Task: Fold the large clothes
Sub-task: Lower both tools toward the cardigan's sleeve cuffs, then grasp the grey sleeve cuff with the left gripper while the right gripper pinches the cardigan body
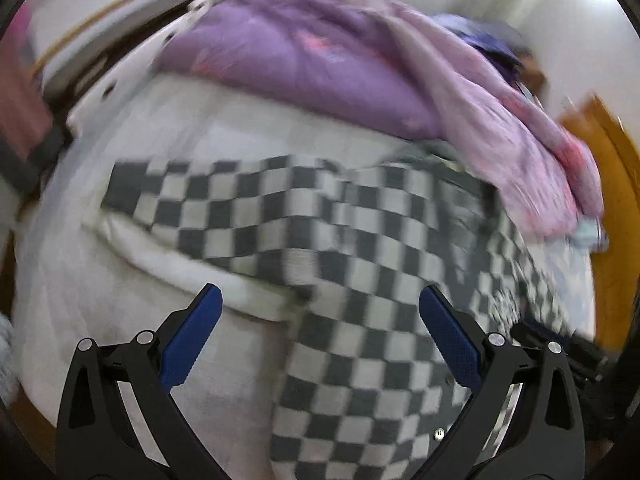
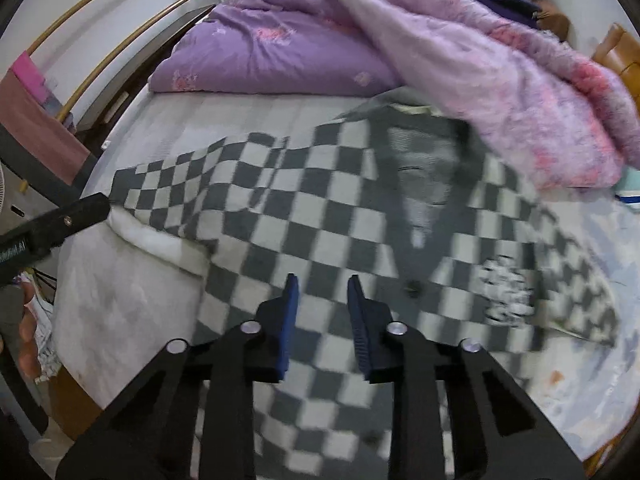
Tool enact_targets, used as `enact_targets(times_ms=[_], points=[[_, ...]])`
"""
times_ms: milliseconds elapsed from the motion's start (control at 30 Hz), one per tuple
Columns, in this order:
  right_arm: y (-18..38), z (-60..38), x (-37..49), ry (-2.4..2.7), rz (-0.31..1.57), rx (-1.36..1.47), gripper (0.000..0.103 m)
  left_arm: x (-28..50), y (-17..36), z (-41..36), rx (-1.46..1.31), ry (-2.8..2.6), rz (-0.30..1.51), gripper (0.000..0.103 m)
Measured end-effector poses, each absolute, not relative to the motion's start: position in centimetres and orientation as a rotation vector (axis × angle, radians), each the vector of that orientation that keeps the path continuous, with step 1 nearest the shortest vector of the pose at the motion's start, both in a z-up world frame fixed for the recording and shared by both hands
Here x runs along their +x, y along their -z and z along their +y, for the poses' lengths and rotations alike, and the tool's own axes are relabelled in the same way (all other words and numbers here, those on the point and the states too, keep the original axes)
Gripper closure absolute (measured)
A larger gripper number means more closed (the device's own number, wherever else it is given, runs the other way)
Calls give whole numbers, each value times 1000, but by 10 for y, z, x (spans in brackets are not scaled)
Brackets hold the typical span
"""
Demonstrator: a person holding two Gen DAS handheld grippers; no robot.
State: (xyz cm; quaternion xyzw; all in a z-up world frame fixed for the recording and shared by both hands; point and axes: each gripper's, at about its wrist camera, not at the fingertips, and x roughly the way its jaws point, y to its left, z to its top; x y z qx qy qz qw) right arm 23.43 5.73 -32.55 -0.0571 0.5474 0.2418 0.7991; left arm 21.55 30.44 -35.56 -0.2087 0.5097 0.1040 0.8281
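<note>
A large grey-and-white checkered garment (image 2: 320, 216) lies spread across the bed, one sleeve reaching left; it also shows in the left wrist view (image 1: 360, 264). Its dark grey neck area (image 2: 424, 148) lies toward the far right, partly under the quilt. My left gripper (image 1: 320, 300) is wide open and empty, above the garment's lower left edge where it meets the white sheet. My right gripper (image 2: 322, 286) hovers above the middle of the garment, jaws partly open, nothing between them. The left gripper's black body (image 2: 60, 220) shows at the left edge of the right wrist view.
A purple quilt (image 2: 280, 52) and a pink-lilac blanket (image 2: 520, 92) are heaped at the far side of the bed. The white sheet (image 2: 120, 300) covers the near left corner. A wooden headboard with brass rails (image 2: 120, 44) stands at left; orange furniture (image 1: 608, 200) at right.
</note>
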Motion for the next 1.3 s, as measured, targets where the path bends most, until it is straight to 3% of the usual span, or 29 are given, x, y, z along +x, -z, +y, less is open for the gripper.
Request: enact_targets(times_ms=[133,333,400,500,733,900,933,1000,1033,1067,1300], points=[[365,94,249,-527,1172,-66,92,211,402,400,-634,-300,1057,5],[419,135,270,-550,1233,-5,92,206,472,530,-873,-453,980,5],[436,142,278,-543,1267,37,92,208,485,553,-874,-489,969,6],[452,151,285,-532,1288,78,92,216,503,579,-888,-502,964,21],[471,168,293,-565,1285,106,91,233,526,604,-942,-484,962,22],[479,173,298,-560,1293,149,91,240,543,617,-961,-504,991,32],[481,173,299,-564,1297,160,92,241,545,619,-958,-506,994,38],[484,177,300,-571,1302,159,92,240,546,622,-949,-514,989,63],[485,180,299,-581,1305,158,92,236,546,625,-958,-519,984,89],[488,182,299,-587,1314,154,92,232,545,628,-968,-523,975,103],[518,197,298,-573,1399,106,92,201,501,634,-953,-480,834,103]])
